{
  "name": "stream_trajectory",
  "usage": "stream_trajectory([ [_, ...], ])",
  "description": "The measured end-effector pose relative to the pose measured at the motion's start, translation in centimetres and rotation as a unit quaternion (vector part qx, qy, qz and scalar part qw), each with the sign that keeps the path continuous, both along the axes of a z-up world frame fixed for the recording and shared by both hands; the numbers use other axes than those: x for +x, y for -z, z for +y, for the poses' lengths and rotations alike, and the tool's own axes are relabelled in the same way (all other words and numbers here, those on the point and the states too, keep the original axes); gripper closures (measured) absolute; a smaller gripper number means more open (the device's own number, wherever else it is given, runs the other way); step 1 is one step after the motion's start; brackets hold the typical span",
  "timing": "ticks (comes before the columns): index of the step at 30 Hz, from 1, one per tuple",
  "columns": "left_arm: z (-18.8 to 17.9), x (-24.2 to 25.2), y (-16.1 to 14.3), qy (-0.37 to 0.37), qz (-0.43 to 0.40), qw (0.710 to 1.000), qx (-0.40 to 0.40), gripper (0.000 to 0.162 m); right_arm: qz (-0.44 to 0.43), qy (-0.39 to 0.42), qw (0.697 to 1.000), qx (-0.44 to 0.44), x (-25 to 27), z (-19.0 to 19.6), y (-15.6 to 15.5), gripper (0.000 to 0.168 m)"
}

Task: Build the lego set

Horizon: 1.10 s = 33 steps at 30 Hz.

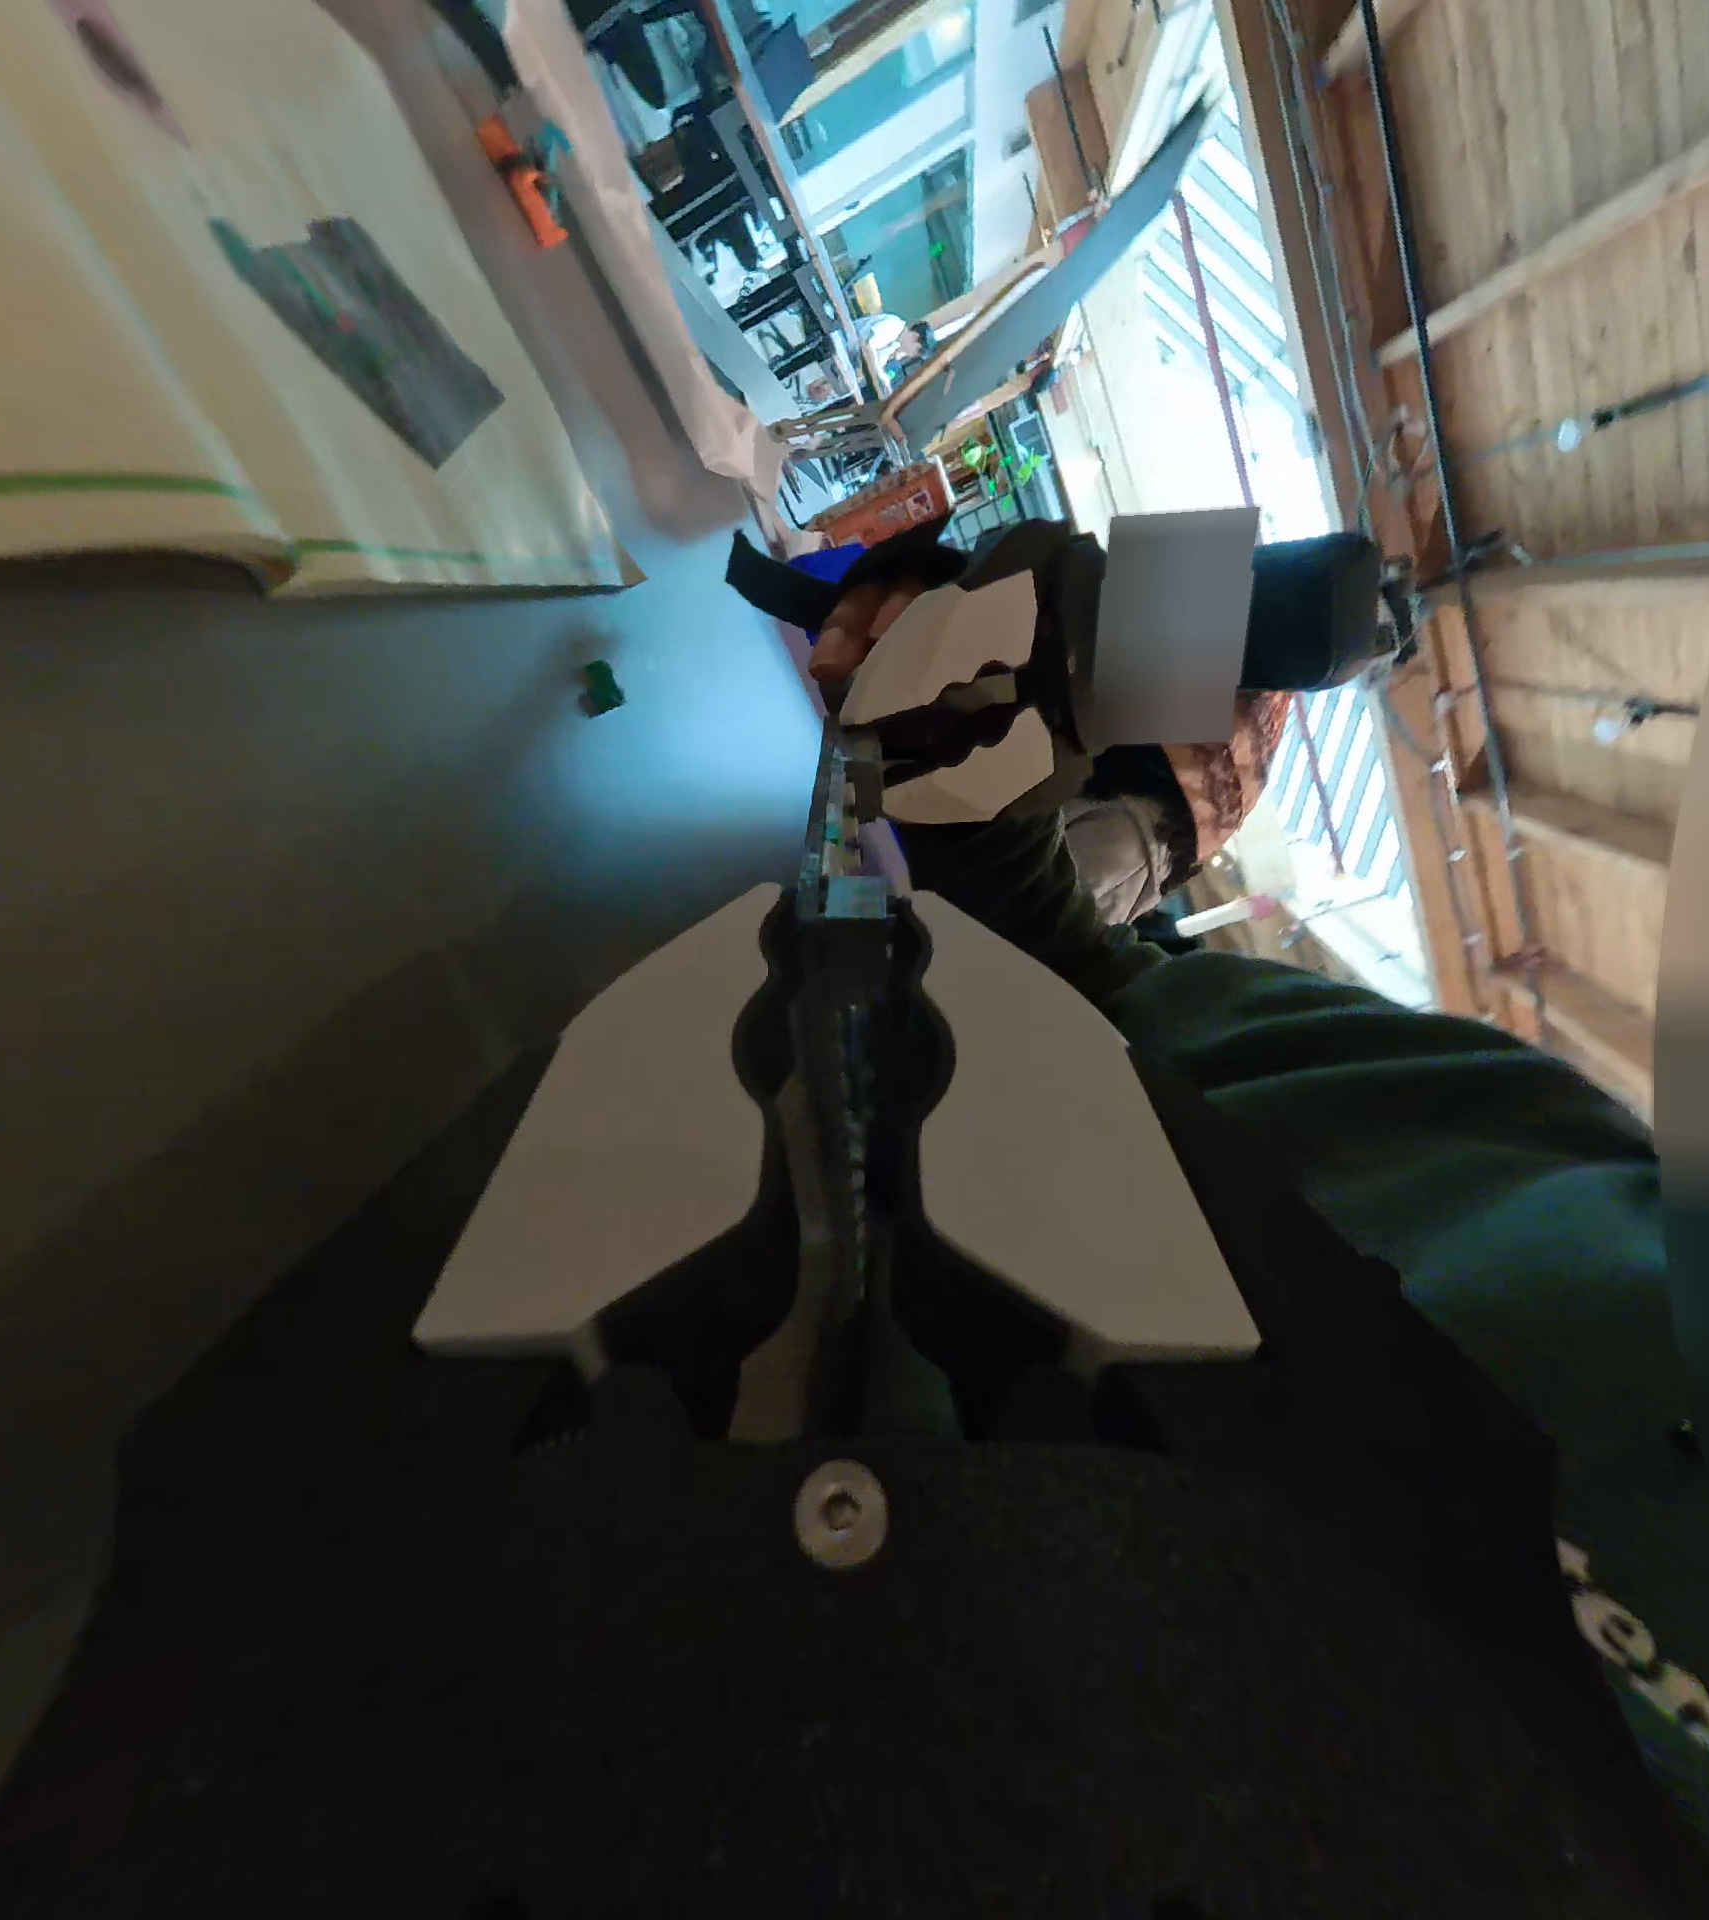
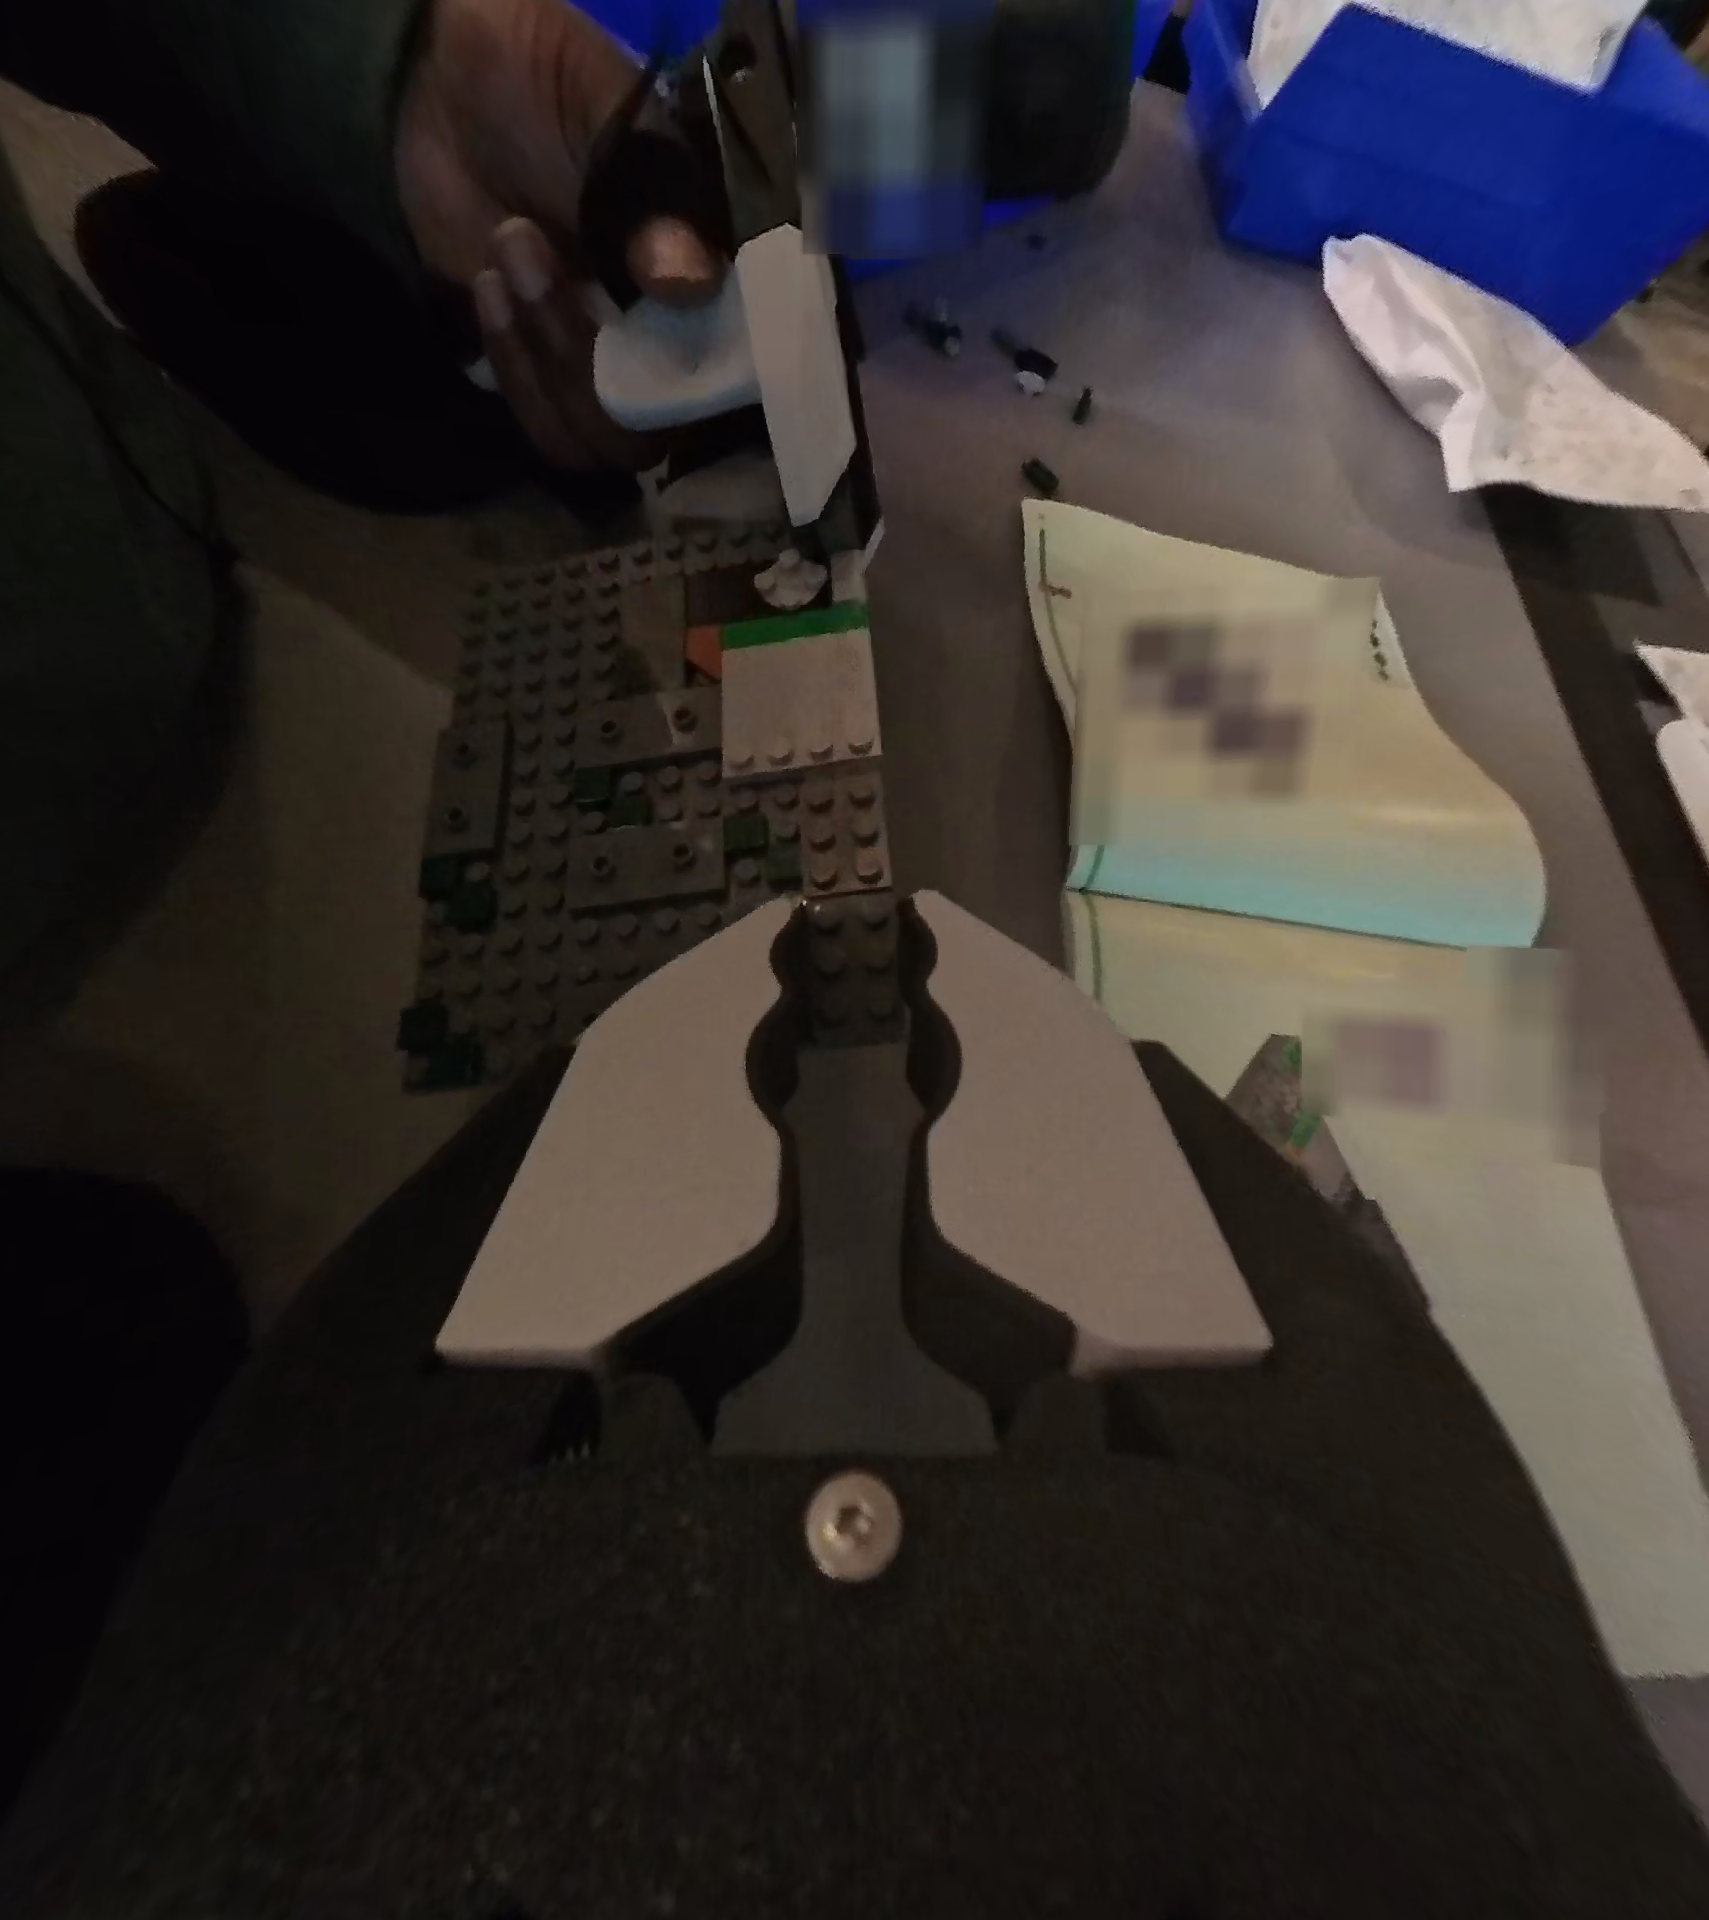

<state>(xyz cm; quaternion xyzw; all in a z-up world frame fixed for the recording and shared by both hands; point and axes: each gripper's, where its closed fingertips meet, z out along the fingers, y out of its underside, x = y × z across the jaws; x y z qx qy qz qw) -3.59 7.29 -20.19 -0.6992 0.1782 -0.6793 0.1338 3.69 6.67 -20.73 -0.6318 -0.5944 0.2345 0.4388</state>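
Observation:
The lego build is a dark grey studded baseplate with a white plate, a green strip and several small dark bricks on it. My right gripper is shut on a narrow dark grey part at its near right corner. My left gripper is shut on the far edge. In the left wrist view the baseplate shows edge-on between my left gripper and my right gripper. I cannot tell whether the build rests on the table.
An open instruction booklet lies right of the build; it also shows in the left wrist view. A loose green brick lies on the grey table. Blue bins, crumpled white bags and small black parts lie beyond.

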Motion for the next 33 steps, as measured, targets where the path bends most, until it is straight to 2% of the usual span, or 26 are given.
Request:
stream_trajectory([
  [12, -0.9, -0.4, -1.5, 0.011, -0.017, 0.998, 0.064, 0.145, -0.007, 0.023, 0.994, 0.105, -0.4, -1.4, -1.7, 0.153],
  [20, -1.1, -0.5, -1.6, 0.015, -0.024, 0.998, 0.062, 0.145, -0.005, 0.030, 0.993, 0.112, -0.4, -1.3, -1.6, 0.153],
  [29, -2.2, -0.3, -3.0, 0.020, -0.020, 0.985, 0.172, 0.145, 0.007, 0.041, 0.984, 0.172, -0.7, -1.4, -2.5, 0.153],
  [33, -1.9, -0.4, -3.5, 0.007, -0.034, 0.986, 0.165, 0.145, 0.005, 0.038, 0.978, 0.206, -0.8, -1.6, -3.1, 0.153],
])
